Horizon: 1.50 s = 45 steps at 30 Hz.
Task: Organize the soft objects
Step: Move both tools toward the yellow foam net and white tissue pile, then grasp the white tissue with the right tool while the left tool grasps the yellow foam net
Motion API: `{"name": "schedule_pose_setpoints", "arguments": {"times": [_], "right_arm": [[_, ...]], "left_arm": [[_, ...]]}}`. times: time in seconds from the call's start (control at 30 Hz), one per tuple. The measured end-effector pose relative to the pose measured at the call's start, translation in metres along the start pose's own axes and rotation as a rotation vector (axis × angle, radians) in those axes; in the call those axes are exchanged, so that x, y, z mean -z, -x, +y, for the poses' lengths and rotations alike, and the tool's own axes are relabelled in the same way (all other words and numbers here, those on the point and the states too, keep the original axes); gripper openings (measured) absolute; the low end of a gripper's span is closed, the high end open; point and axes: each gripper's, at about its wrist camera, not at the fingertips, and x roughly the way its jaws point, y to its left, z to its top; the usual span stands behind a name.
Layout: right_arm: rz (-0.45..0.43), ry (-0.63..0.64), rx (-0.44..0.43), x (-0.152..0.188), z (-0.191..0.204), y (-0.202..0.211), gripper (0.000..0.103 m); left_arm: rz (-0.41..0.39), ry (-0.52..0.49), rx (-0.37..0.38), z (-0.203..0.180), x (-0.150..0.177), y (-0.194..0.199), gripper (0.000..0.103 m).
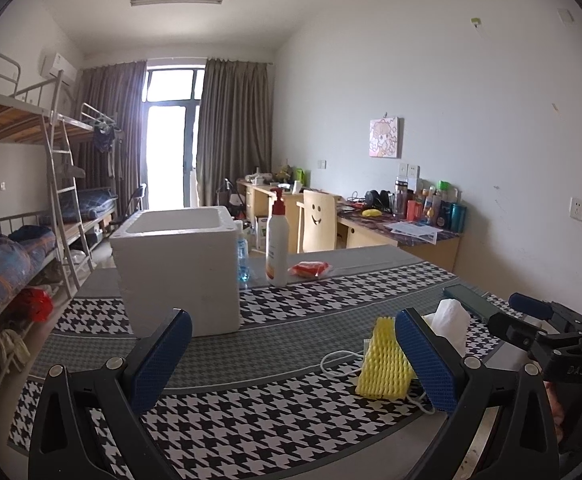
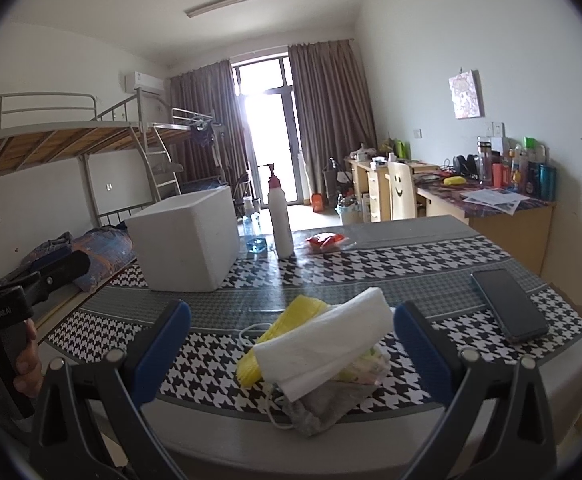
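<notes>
A pile of soft things lies near the table's front edge: a yellow foam net (image 1: 385,364) (image 2: 281,330), a folded white tissue (image 2: 331,340) (image 1: 451,320), a face mask with white ear loops (image 2: 311,412) and a small soft packet (image 2: 365,364). A white foam box (image 1: 179,264) (image 2: 187,240) stands open-topped at the back left. My left gripper (image 1: 293,356) is open, the foam net just inside its right finger. My right gripper (image 2: 291,348) is open around the pile, above it. The right gripper also shows at the right edge of the left wrist view.
A pump bottle (image 1: 277,240) (image 2: 280,216), a blue-liquid bottle (image 1: 243,256) and a red packet (image 1: 309,269) (image 2: 325,241) stand behind the box. A dark phone (image 2: 509,304) lies at right. The houndstooth tablecloth (image 1: 275,420) covers the table. Bunk beds (image 1: 19,184) stand left, desks right.
</notes>
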Motion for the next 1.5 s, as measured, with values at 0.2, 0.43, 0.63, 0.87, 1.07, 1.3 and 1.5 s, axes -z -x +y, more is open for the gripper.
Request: {"name": "schedule_pose_setpoints", "arguments": {"times": [0.2,0.43,0.63,0.87,1.07,1.3,1.5], "right_arm": [[0.031,-0.024,0.031,0.001,-0.009,-0.01,0.1],[0.072,-0.059,0.049,0.006,-0.017,-0.02,0.095],[0.126,-0.102,0.041,0.014,-0.025,-0.033,0.088],[0.183,-0.192,-0.043,0.017,-0.036,-0.042,0.077],[0.216,-0.235,-0.066,0.018,-0.041,-0.049,0.054],[0.252,-0.251,-0.062,0.02,-0.045,-0.058,0.028],[0.243,-0.257,-0.046,0.018,-0.051,-0.056,0.01]], "left_arm": [[0.014,-0.032,0.024,-0.01,0.001,-0.009,0.102],[0.051,-0.042,0.039,-0.018,0.004,-0.021,0.102],[0.083,-0.069,0.05,-0.029,0.007,-0.035,0.102],[0.106,-0.084,0.066,-0.035,0.011,-0.044,0.102],[0.126,-0.092,0.078,-0.038,0.013,-0.053,0.102],[0.154,-0.106,0.097,-0.046,0.016,-0.067,0.102],[0.18,-0.11,0.11,-0.049,0.019,-0.08,0.102]]}}
